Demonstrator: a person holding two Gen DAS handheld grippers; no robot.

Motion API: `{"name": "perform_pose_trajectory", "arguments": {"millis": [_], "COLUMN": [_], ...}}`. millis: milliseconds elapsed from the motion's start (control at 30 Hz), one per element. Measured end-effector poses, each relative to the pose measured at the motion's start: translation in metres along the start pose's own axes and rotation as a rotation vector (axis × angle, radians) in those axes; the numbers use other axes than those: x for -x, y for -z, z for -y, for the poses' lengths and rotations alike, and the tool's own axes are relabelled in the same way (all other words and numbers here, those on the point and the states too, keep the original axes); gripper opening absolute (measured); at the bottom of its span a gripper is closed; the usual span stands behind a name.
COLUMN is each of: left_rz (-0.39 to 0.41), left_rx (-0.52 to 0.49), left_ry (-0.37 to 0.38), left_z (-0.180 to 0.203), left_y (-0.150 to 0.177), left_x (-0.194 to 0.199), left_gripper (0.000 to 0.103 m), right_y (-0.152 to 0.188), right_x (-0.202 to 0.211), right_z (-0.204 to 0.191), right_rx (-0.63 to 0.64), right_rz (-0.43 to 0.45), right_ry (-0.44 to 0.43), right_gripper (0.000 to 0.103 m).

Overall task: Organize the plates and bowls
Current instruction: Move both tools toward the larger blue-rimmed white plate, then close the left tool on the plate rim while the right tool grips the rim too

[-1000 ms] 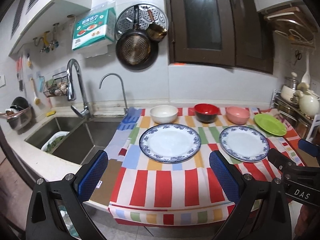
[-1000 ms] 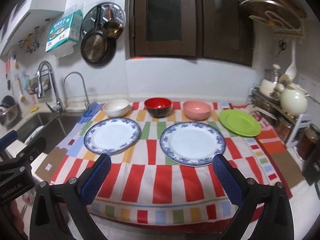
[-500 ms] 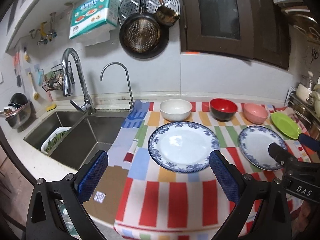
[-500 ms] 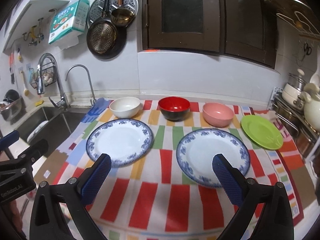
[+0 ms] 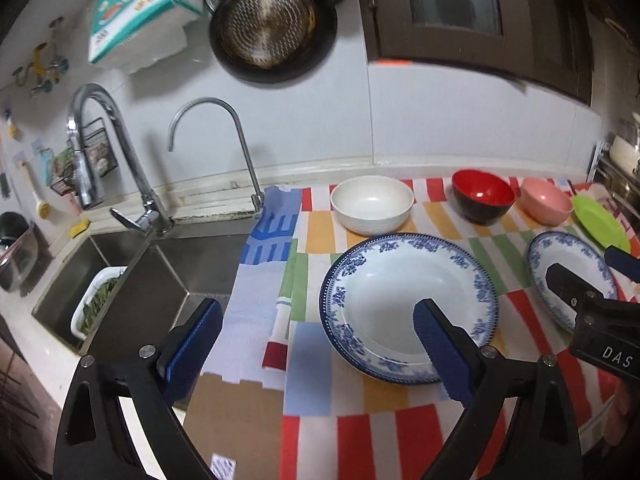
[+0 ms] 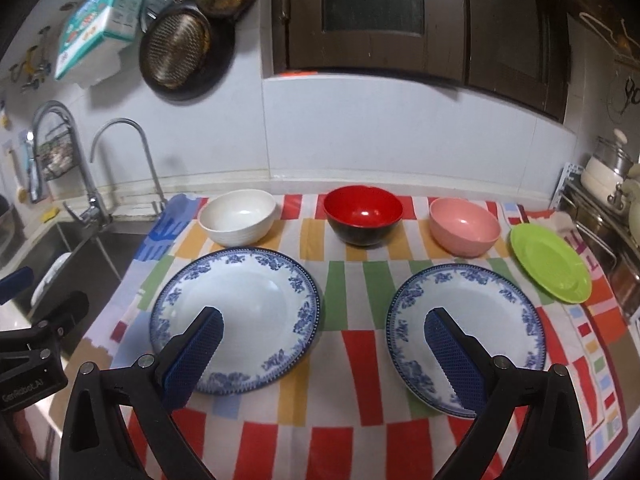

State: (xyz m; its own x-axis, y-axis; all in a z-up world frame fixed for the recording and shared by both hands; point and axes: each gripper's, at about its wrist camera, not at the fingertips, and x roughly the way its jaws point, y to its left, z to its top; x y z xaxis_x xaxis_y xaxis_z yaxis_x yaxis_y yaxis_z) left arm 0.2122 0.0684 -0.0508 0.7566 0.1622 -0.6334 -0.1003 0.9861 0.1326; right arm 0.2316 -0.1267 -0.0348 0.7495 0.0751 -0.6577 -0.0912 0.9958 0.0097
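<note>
On the striped cloth lie two blue-rimmed white plates, the left plate point(image 5: 384, 292) point(image 6: 248, 292) and the right plate point(image 5: 560, 264) point(image 6: 480, 308). Behind them stand a white bowl point(image 6: 238, 216), a red bowl with a black outside point(image 6: 362, 210) and a pink bowl point(image 6: 464, 226). A green plate point(image 6: 550, 262) lies at the far right. My left gripper point(image 5: 316, 320) hovers over the left plate's left rim, its jaws wide and closing, gripping nothing. My right gripper point(image 6: 324, 320) is open above the gap between the two plates, holding nothing.
A steel sink point(image 5: 132, 280) with a tall faucet point(image 5: 92, 152) lies left of the striped cloth point(image 6: 352, 352). Pots on a rack point(image 6: 608, 176) crowd the right end. A pan point(image 6: 176, 52) hangs on the wall above.
Both grippers have moved forward and down towards the counter, so the plates look larger and closer. The left gripper's fingers stand slightly nearer each other than before.
</note>
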Motion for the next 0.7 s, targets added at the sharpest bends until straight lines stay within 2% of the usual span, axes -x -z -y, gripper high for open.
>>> {"name": "perform_pose_trajectory", "arguments": {"millis": [400, 700], "left_rz": [-0.152, -0.279], "left_rx": [-0.065, -0.050], "left_ry": [0.080, 0.119], "left_z": [-0.006, -0.005], "left_y": [-0.006, 0.001], "left_x": [-0.082, -0.136], "left_gripper": [0.082, 0.067], "right_y": [-0.014, -0.015], "right_x": [-0.067, -0.113], "right_z": [-0.019, -0.028], "right_rx": [0.052, 0.105], "right_rz": [-0.130, -0.206], "right_ry": [0.070, 0.065], "right_gripper": [0.095, 0.080]}}
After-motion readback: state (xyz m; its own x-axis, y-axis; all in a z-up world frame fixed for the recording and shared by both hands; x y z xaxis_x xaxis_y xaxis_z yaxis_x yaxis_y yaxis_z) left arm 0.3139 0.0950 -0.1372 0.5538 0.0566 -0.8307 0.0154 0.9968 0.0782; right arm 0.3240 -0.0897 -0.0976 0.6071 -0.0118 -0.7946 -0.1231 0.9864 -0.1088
